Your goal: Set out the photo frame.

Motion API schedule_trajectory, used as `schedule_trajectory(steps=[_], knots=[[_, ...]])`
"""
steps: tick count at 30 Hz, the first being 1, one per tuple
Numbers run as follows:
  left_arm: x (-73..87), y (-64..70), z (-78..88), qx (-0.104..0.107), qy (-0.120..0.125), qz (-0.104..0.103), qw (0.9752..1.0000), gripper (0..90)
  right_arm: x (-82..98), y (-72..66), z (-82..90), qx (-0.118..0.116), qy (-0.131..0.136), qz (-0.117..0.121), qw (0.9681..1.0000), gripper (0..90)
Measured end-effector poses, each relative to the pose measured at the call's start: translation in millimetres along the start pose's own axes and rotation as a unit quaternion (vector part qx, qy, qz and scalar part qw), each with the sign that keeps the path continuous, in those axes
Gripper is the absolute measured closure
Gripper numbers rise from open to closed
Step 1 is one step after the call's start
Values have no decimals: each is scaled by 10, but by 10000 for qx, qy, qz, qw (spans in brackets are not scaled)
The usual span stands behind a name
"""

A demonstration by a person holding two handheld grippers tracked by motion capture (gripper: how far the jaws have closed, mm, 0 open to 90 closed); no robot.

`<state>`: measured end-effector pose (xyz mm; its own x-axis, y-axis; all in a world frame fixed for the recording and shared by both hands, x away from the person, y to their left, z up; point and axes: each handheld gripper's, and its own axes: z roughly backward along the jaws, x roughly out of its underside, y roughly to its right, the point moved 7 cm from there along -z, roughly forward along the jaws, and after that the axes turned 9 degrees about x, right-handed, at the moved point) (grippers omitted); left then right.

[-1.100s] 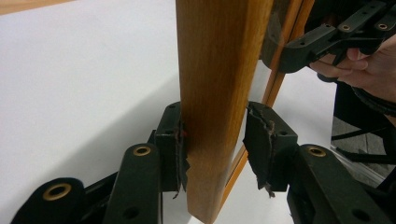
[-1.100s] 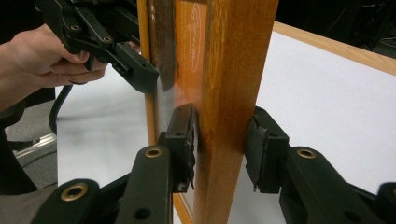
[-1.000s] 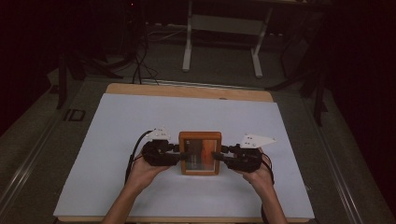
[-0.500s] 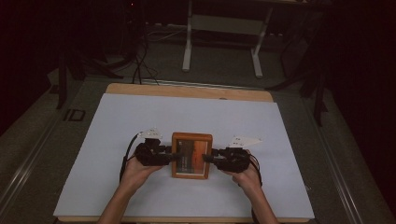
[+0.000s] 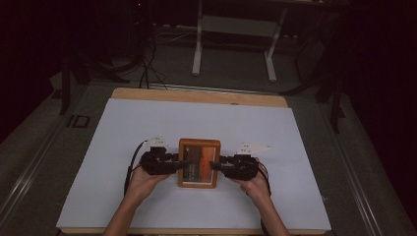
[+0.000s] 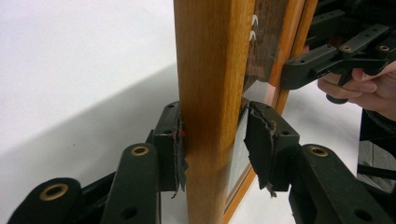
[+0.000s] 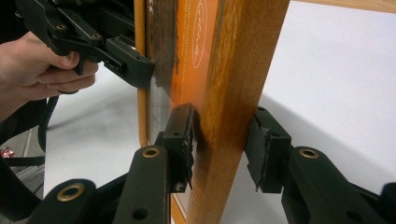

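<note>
High view: wooden frame (image 5: 198, 163) on white sheet (image 5: 123, 128), gripped between left tool (image 5: 178, 164) and right tool (image 5: 219, 165), dark room.

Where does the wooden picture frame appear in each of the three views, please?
High view: wooden picture frame at lower centre of the white table cover.
Left gripper view: upright wooden edge, centre.
Right gripper view: upright wooden edge, right of centre.
Shared landmark: the orange picture inside the frame.

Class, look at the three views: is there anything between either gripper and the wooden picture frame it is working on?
Nothing visible. The left gripper and right gripper already straddle opposite side rails of the wooden picture frame.
</note>
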<state>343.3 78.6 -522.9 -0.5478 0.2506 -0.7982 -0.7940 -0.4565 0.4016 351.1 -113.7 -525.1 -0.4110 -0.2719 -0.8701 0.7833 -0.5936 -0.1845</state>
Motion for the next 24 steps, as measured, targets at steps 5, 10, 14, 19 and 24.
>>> schedule_trajectory(steps=[5, 10, 14, 19, 24], knots=[[3, -16, -7, 24, 36, -24, 10000, 584, 3, -1, -7, 70, -23, 63, 10000, 625], [54, -58, -13, -69, -98, 11, 9999, 512, 1, -14, -16, 34, -27, 84, 10000, 527], [82, -75, 8, -39, -75, 61, 9999, 494, -2, 10, -10, 100, -23, 39, 9999, 482], [96, -60, 51, 22, -55, 63, 10000, 555, -11, 59, 23, 187, 25, -25, 9998, 483], [133, -39, 62, 3, -156, 40, 9999, 650, -31, 96, 63, 255, 77, -82, 9996, 502]])
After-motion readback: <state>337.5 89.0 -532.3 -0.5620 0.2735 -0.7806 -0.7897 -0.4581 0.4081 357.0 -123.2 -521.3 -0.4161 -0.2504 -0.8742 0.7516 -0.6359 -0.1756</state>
